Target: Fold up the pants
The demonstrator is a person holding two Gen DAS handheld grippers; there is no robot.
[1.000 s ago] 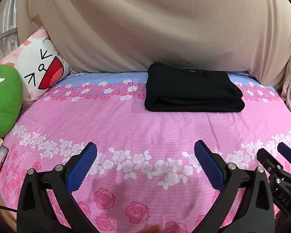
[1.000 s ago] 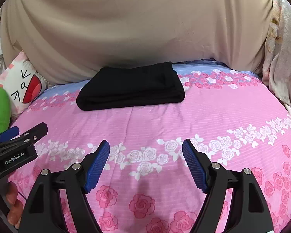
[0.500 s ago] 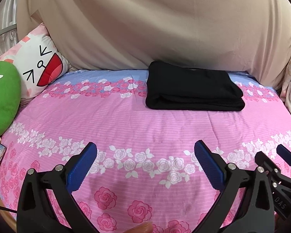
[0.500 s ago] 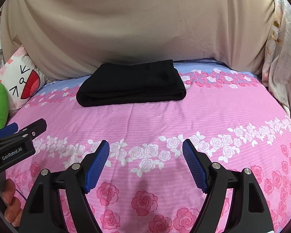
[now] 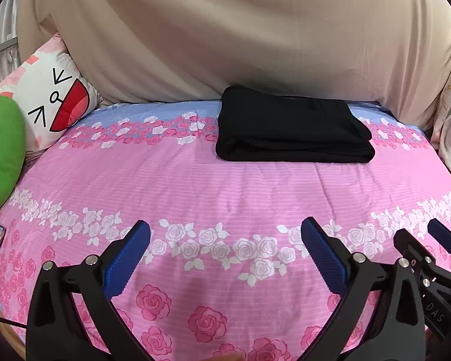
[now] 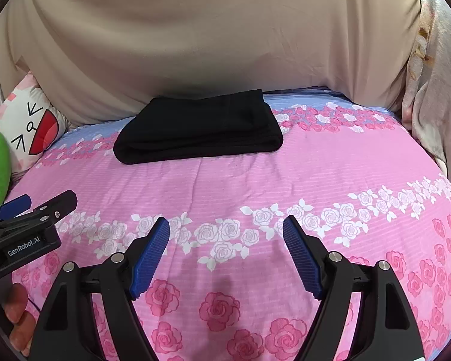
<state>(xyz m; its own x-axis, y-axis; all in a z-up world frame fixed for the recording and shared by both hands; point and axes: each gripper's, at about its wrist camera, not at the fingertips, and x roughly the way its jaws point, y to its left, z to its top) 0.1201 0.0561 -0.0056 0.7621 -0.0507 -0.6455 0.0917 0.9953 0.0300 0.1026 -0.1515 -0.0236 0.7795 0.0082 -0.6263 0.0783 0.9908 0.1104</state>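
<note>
Draped across the whole back, behind the pants: a beige sheet point(image 5: 225, 36). Spread under the pants and reaching forward to both tools: a pink bedspread point(image 5: 225, 186) with rose bands and a blue strip at the far edge. Folded into a neat black rectangle, lying flat near that far edge, touching nothing but the bedspread: the pants point(image 5: 291, 132), seen from the other side too point(image 6: 195, 132). Off to the left of the pants, leaning against the sheet: a white cartoon-face pillow point(image 5: 51, 102), with a green cushion point(image 5: 0, 153) just in front of it. To the right of the pants, at the bed's edge: a pale flowered blanket point(image 6: 436, 96). Well in front of the pants, above the roses: the left gripper point(image 5: 225, 240), jaws spread wide, nothing between them. Beside it, likewise well short of the pants: the right gripper point(image 6: 225, 234), jaws also apart and empty.
</note>
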